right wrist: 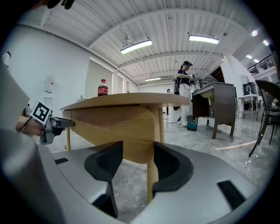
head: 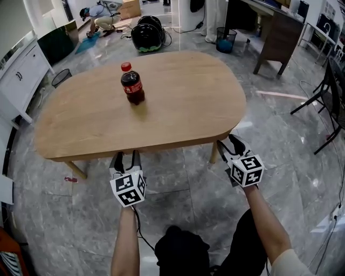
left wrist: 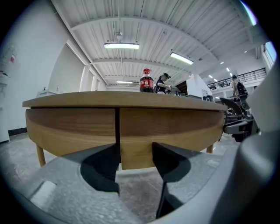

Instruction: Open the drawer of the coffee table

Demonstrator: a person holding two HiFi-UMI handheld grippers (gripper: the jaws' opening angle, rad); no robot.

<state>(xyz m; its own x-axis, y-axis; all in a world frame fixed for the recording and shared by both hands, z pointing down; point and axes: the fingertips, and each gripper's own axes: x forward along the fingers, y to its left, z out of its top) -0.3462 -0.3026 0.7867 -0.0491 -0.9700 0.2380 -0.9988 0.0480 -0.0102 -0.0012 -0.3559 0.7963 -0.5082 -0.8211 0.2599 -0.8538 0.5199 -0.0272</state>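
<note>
This looks like a big hall fitted out as a lab or test workshop, not a home. A high ribbed metal ceiling (left wrist: 131,26) with strip lights (left wrist: 121,45) and a railed upper gallery (left wrist: 256,75) spans a polished stone-look floor (head: 178,183). The wooden coffee table (head: 178,102) stands alone among a dark desk (head: 272,32), white cabinets (head: 21,73), black chairs (head: 329,91), a waste bin (head: 226,39) and a cardboard box (head: 129,8), and a person (head: 99,19) crouches on the floor.

From above, my table top (head: 183,102) hides the drawer front (left wrist: 170,124). The tips of my left gripper (head: 125,157) maybe sit under its edge.
</note>
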